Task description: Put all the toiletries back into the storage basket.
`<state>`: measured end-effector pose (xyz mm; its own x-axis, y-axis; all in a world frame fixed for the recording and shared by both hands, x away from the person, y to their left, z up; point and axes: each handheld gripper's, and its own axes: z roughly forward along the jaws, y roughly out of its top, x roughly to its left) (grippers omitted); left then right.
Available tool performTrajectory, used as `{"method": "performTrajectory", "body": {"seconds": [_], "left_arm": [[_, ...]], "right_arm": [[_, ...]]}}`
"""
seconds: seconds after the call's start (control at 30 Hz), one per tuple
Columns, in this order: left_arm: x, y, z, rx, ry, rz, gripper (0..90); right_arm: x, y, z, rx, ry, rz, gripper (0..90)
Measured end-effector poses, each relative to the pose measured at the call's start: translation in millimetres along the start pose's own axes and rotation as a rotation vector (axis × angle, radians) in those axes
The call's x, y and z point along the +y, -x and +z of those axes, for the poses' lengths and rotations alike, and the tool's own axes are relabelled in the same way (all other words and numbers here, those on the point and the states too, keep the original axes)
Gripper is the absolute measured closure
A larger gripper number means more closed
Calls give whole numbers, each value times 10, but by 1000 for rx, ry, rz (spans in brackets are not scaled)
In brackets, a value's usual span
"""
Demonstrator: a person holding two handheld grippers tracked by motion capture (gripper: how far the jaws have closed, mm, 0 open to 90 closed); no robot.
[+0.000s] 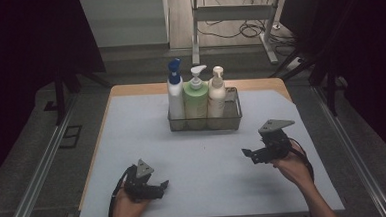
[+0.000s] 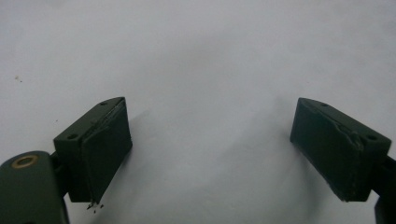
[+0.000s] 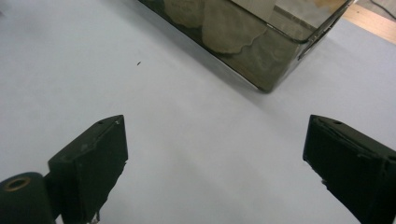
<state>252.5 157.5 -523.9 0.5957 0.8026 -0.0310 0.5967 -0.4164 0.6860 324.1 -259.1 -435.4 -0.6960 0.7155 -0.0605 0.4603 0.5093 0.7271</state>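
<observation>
Standing in a row at the far middle of the counter [image 1: 132, 141], three bottles fill the left part of a dark mesh basket [image 1: 234, 117]: a white bottle with a blue spray top [image 1: 175, 92] on the left, a green pump bottle [image 1: 196, 101] in the middle, and a cream pump bottle [image 1: 216, 94] on the right, each just beside the next. The right end of the basket is bare. The counter has a pale blue-grey cover with a wooden edge showing at the back.

Near the front left, the left hand [image 1: 124, 212] holds the left claw [image 1: 157, 186] low over the cover, its jaws spread wide with nothing between them; in the left gripper view the left claw [image 2: 210, 149] has only plain cover under the gap.

At the right, the right hand [image 1: 294, 168] holds the right claw [image 1: 251, 154] nearer the basket, pointing left and inward. Its jaws are also wide apart and empty. In the right gripper view the right claw [image 3: 215, 163] faces a corner of the basket [image 3: 266, 70], well apart from it, with bottle bases seen dimly through the mesh.
</observation>
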Motion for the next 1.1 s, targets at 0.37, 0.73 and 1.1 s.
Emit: {"method": "performTrajectory", "body": {"seconds": [0.37,0.73,1.1], "left_arm": [[-1,3,0,0,1,-3,119],[-1,2,1,0,2,-2,120],[-1,2,1,0,1,-3,119]], "right_arm": [[-409,-94,17,22,-29,5,11],[-787,-152,204,48,-57,35,5],[-905,-156,284,26,-54,58,0]]}}
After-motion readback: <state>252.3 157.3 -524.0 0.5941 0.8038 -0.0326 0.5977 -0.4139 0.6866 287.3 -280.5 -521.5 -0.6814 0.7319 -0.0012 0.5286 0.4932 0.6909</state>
